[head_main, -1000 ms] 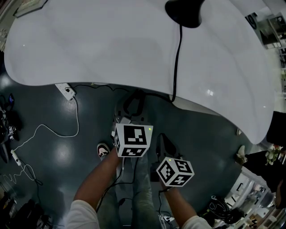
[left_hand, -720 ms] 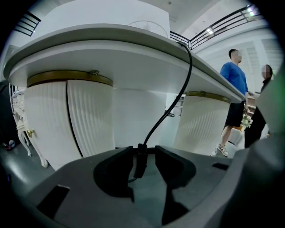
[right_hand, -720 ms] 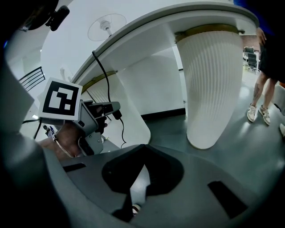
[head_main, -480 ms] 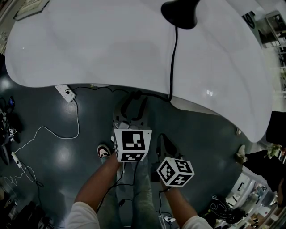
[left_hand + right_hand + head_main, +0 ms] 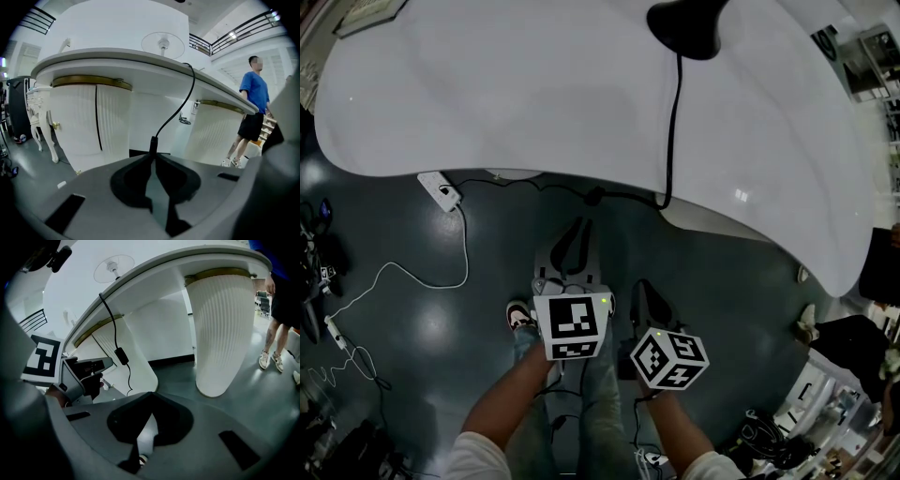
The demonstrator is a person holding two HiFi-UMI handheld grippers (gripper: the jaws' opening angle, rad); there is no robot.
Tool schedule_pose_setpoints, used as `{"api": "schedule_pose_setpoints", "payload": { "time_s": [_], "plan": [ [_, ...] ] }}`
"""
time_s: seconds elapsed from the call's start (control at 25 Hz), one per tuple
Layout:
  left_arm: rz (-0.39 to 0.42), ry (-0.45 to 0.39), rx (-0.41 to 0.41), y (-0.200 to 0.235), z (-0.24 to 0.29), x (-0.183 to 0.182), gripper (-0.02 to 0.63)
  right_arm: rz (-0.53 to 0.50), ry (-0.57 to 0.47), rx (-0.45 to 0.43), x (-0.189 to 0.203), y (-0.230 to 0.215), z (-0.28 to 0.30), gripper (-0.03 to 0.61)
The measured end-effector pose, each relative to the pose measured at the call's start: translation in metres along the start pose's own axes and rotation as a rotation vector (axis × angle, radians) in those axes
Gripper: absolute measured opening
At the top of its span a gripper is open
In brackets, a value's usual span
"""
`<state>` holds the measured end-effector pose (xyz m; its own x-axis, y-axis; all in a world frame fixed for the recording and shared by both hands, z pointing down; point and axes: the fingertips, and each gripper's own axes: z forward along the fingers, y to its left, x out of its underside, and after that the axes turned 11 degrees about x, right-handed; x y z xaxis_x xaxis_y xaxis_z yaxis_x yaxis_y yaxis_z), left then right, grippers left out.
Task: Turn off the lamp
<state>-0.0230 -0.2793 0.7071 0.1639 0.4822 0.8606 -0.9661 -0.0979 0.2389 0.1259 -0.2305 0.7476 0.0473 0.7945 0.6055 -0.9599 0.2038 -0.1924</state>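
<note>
Left hand-held gripper: jaws just drawn together, empty; switch hangs just ahead of its tips, cord rising to lamp; right hand-held gripper, clenched, sits farther back.

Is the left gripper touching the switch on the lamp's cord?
Apart. Head view shows floor between the switch and the left gripper, whose jaws just closed further on nothing.

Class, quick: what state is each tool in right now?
Left tool: closed, jaws having just been closing; nothing between them.
Right tool: closed, holding nothing.
</note>
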Motion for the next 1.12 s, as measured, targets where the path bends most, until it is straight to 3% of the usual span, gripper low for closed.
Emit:
{"api": "schedule_pose_setpoints", "payload": {
  "time_s": [0.12, 0.52, 0.92, 1.12],
  "plan": [
    [0.007, 0.021, -0.014, 0.003, -0.002, 0.012, 0.012, 0.003, -0.001, 0.002, 0.001, 0.001, 0.0, -0.002],
    [-0.062, 0.036, 0.024, -0.001, -0.011, 0.017, 0.008, -0.01, -0.038, -0.002, -0.014, 0.01, 0.002, -0.002],
    [-0.087, 0.093, 0.035, -0.009, -0.05, -0.004, 0.008, -0.005, -0.081, -0.016, -0.059, 0.036, -0.034, -0.002],
    [-0.088, 0.08, 0.028, -0.003, -0.073, -0.047, 0.008, 0.018, -0.112, -0.019, -0.097, 0.059, -0.057, -0.002]
  ]
}}
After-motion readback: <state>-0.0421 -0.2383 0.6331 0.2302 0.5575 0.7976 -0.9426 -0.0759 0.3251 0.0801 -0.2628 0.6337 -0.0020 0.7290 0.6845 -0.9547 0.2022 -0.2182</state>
